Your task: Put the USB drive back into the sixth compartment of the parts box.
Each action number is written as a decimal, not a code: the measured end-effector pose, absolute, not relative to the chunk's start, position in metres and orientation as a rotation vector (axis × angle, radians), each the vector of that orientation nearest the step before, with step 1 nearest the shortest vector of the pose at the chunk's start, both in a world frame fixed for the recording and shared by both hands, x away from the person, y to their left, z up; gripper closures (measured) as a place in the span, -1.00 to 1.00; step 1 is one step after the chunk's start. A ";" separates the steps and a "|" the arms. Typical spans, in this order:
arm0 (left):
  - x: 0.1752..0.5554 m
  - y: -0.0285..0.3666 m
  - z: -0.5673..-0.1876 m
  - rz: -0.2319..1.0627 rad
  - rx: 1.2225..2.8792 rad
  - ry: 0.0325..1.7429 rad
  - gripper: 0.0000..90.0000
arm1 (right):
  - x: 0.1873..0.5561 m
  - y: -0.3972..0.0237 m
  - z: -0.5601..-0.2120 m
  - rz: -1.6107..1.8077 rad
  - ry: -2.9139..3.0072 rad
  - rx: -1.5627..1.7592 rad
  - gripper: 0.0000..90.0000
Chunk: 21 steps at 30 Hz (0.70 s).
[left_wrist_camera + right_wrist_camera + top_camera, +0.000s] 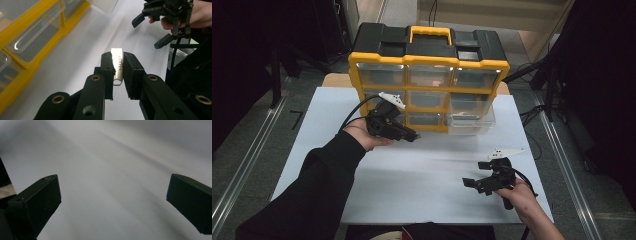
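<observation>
A small silver-white eraser [117, 67] with printed lettering stands on end between the black jaws of my left gripper [117, 56], which is shut on it. In the high view my left gripper [414, 136] hovers above the white table just in front of the yellow and black drawer organizer [427, 60], pointing right. My right gripper [472, 182] is held low near the front right of the table, open, with nothing between its jaws [112, 195]. From the left gripper view my right gripper [147, 33] appears farther off, spread wide.
The organizer has clear plastic drawers; its bottom right drawer [472, 117] is pulled out toward me. A white sheet [422, 175] covers the table. Cables trail from both grippers. Dark stands and floor rails flank the table.
</observation>
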<state>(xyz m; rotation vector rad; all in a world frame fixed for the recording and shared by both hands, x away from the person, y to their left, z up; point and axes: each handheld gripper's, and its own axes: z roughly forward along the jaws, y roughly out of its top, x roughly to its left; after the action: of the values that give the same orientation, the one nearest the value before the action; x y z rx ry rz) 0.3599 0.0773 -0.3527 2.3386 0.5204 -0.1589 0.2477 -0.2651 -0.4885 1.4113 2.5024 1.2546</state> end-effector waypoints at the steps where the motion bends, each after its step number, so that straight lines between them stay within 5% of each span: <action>1: 0.360 0.076 -0.351 -0.160 2.340 0.514 0.78 | 0.248 -0.265 -0.489 1.253 2.505 1.409 -1.00; 21: 0.372 0.057 -0.321 -0.159 2.361 0.453 0.78 | 0.248 -0.265 -0.488 1.265 2.502 1.401 -1.00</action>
<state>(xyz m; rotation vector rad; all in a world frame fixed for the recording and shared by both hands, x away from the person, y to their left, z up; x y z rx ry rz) 0.3721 0.0572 -0.3211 2.3605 0.4528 -0.1589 0.2477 -0.2653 -0.4879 1.4009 2.5024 1.2648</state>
